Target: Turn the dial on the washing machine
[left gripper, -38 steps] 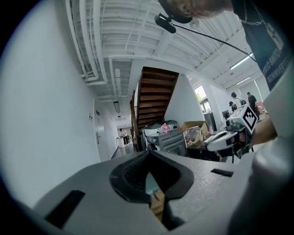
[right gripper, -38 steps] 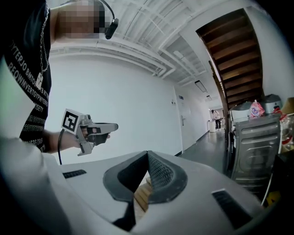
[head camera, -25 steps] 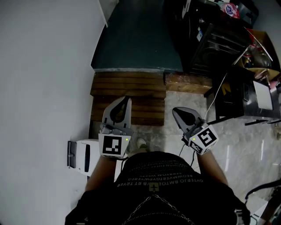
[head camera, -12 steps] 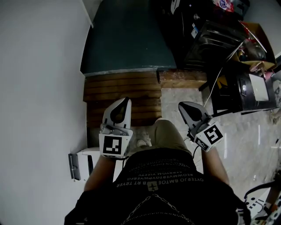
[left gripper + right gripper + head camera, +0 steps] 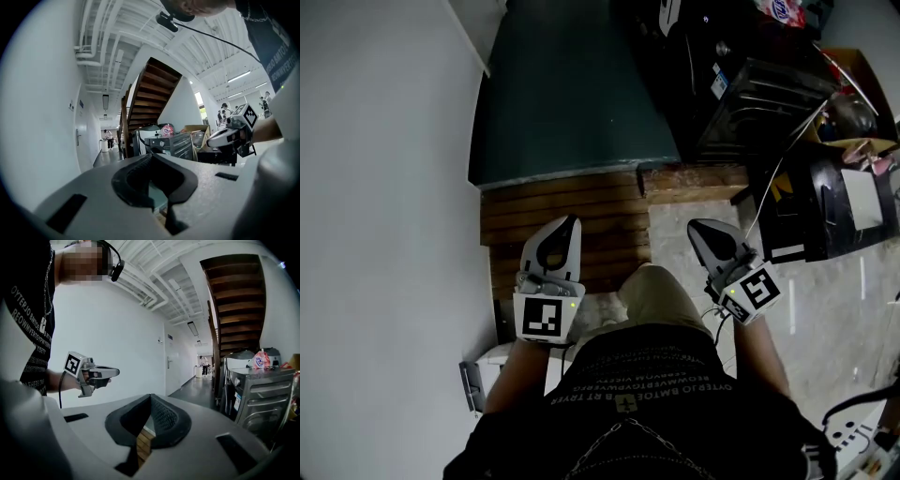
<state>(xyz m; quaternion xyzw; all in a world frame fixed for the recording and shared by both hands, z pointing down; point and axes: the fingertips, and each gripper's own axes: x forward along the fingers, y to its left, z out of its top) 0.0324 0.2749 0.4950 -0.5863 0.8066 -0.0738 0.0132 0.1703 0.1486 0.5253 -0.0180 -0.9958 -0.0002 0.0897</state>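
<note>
we find the left gripper (image 5: 570, 223) and right gripper (image 5: 695, 226) both closed on nothing. the washing machine (image 5: 260, 390) stands ahead-right of the right gripper, well apart; its dial is too small to confirm.

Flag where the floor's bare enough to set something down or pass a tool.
Free: dark green floor between white wall and black appliances; wooden slats ahead of the left tool; pale tiles right of the right tool. Crowded: upper right, appliances, a cardboard box and cables.
</note>
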